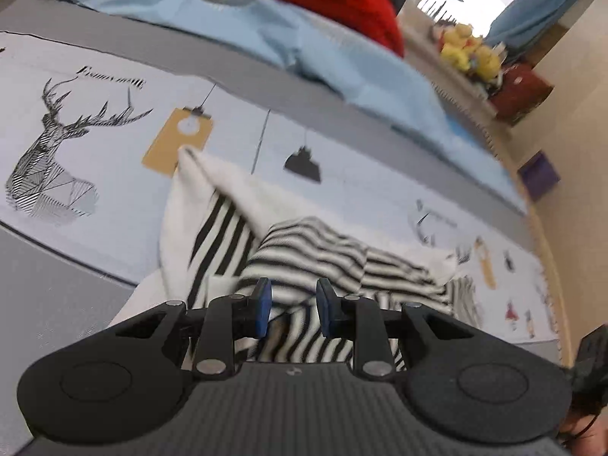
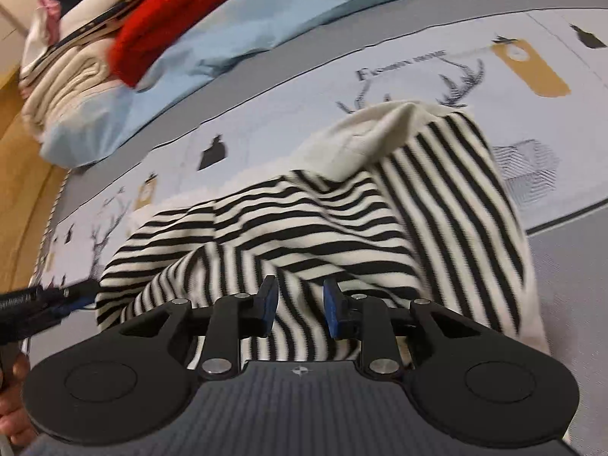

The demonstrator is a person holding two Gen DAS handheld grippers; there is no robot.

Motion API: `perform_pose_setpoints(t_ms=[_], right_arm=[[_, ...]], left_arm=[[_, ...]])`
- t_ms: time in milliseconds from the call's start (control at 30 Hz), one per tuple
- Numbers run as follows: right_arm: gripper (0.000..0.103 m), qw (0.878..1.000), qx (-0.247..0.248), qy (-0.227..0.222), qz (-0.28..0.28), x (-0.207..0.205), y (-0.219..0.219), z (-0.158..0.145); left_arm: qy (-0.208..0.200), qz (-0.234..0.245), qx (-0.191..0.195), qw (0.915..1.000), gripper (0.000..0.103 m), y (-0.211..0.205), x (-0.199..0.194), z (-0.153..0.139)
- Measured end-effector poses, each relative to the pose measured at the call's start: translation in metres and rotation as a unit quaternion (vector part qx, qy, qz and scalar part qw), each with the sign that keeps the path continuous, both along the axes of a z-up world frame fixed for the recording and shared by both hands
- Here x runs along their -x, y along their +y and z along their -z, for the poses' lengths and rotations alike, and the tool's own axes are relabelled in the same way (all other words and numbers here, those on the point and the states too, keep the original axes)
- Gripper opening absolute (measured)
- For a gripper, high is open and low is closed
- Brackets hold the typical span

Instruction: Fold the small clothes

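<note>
On bed [image 1: 57, 296], printed deer sheet: striped top [image 2: 304, 224] lies bunched, cream lining flipped up at far end. Left tongs [image 1: 292, 309] and right tongs [image 2: 300, 309] both parted, fabric visible in gaps but nothing pinched; guessing they're lined up over near hem to grab and fold. No containers here, just clothes pile [image 2: 95, 38] stacked loose by blue pillow [image 1: 266, 30].

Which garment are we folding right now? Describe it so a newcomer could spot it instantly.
On the deer-print bedsheet, in front of the light blue quilt, lies a crumpled black-and-white striped top with a plain cream lining. It is the only striped piece; the red garment sits farther back on the pile.
</note>
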State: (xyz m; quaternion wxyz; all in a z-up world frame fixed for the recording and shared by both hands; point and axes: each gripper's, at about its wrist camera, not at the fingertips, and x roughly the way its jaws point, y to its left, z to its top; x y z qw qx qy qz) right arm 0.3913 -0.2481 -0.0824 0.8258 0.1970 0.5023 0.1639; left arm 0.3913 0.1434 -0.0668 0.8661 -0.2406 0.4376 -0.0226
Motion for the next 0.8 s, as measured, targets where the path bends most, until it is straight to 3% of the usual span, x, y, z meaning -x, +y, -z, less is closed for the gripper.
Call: perform_pose_setpoints(t_ms=[133, 200, 267, 333, 400, 500, 633, 800], right_arm=[[0.027, 1.0, -0.011, -0.001, -0.02, 0.001, 0.007, -0.002], [0.027, 0.999, -0.012, 0.0, -0.032, 0.002, 0.009, -0.002], [0.028, 0.999, -0.003, 0.011, -0.047, 0.002, 0.013, 0.003], [0.028, 0.997, 0.032, 0.037, -0.053, 0.003, 0.016, 0.012], [0.028, 0.995, 0.066, 0.063, -0.051, 0.002, 0.016, 0.022], [0.028, 0.995, 0.065, 0.064, -0.04, 0.001, 0.01, 0.022], [0.028, 0.999, 0.037, 0.018, -0.017, 0.0, 0.001, 0.002], [0.028, 0.998, 0.064, 0.03, 0.004, -0.001, -0.009, 0.007]], left_arm=[[-0.026, -0.004, 0.015, 0.9995, 0.027, 0.002, 0.001, -0.006], [-0.021, 0.004, 0.016, 0.9996, 0.027, 0.0, -0.002, -0.002], [0.052, 0.003, -0.026, 0.9983, 0.025, -0.003, -0.01, 0.018], [0.147, -0.016, -0.075, 0.9861, 0.025, 0.0, -0.013, 0.048], [0.176, -0.026, -0.07, 0.9817, 0.025, 0.006, -0.012, 0.06], [0.151, -0.011, -0.086, 0.9847, 0.025, 0.001, -0.013, 0.042], [0.088, 0.015, -0.068, 0.9937, 0.025, -0.01, -0.012, 0.016], [0.084, 0.04, -0.063, 0.9936, 0.027, -0.015, -0.011, 0.019]])
